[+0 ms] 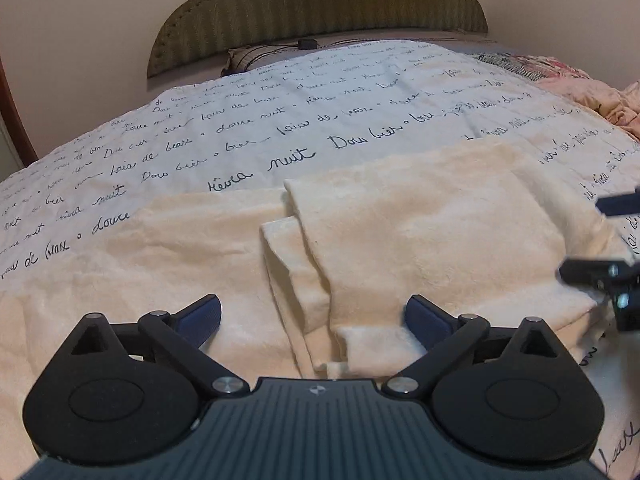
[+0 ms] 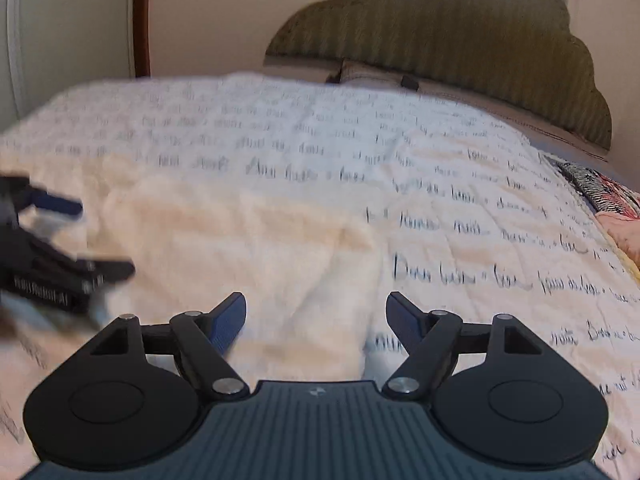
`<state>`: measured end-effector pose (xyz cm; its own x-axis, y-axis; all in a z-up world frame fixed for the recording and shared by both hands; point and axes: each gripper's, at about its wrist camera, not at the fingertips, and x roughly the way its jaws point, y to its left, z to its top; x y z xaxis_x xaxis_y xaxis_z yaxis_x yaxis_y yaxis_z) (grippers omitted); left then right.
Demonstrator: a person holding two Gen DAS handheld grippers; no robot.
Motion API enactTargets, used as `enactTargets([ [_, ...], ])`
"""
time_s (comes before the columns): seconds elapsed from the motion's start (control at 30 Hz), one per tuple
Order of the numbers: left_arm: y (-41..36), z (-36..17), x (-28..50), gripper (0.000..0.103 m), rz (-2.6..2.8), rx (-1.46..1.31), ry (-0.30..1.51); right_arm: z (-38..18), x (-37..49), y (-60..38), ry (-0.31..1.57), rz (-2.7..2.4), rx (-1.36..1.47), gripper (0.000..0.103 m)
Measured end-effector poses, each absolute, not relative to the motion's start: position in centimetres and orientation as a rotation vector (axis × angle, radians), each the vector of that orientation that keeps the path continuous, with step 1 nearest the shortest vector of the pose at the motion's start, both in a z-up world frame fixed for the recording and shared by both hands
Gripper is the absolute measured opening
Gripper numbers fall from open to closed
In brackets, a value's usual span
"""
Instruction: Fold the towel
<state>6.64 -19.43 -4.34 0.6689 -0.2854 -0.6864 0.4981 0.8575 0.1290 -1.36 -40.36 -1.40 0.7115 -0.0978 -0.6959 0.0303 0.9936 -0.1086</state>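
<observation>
A cream towel point(image 1: 420, 224) lies on the bed, its right part folded over into a thicker stack while its left part point(image 1: 160, 248) stays spread flat. My left gripper point(image 1: 314, 312) hovers open over the towel's near edge, with folded corners between its blue pads but not pinched. At the right edge of the left wrist view, the right gripper point(image 1: 596, 240) shows as black fingers beside the folded stack. In the blurred right wrist view, my right gripper point(image 2: 316, 312) stands open above the towel point(image 2: 248, 248), and the left gripper point(image 2: 92, 240) appears at far left.
The bed carries a white quilt point(image 1: 280, 120) printed with black handwriting. An olive scalloped headboard point(image 1: 320, 8) and a striped pillow point(image 1: 248, 56) stand at the far end. Pink patterned bedding point(image 1: 580, 84) is bunched at the right. A door frame point(image 2: 140, 16) rises beyond the bed's left side.
</observation>
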Motion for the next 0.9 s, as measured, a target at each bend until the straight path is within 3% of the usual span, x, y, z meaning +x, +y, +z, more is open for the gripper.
enactTargets([
  [0.07,-19.2,-3.7,6.2,0.099,-0.44,0.309,0.687,-3.0,-2.5,-40.9,0.794,-0.105,-0.089,0.079],
  [0.2,-19.6,-1.8,5.8,0.1,-0.399,0.317,0.578,-1.0,-6.0,-43.3,0.669,-0.293,0.047,0.079],
  [0.3,-21.1,-0.9,6.8,0.1,-0.46,0.273,0.602,-0.5,-6.9,-44.2,0.603,-0.359,0.075,0.079],
  [0.37,-22.4,-1.3,7.6,0.102,-0.519,0.269,0.638,-1.6,-6.1,-44.3,0.673,-0.319,0.083,0.079],
  [0.43,-23.7,-2.4,8.4,0.094,-0.473,0.311,0.691,-3.2,-5.7,-43.9,0.764,-0.339,-0.011,0.08],
  [0.7,-31.5,-1.8,9.1,0.1,-0.656,0.338,0.676,-0.6,-8.5,-43.2,0.599,-0.348,0.049,0.08],
  [0.9,-34.7,-5.3,9.9,0.102,-0.6,0.425,0.679,-3.8,-6.3,-42.8,0.727,-0.336,0.056,0.081],
])
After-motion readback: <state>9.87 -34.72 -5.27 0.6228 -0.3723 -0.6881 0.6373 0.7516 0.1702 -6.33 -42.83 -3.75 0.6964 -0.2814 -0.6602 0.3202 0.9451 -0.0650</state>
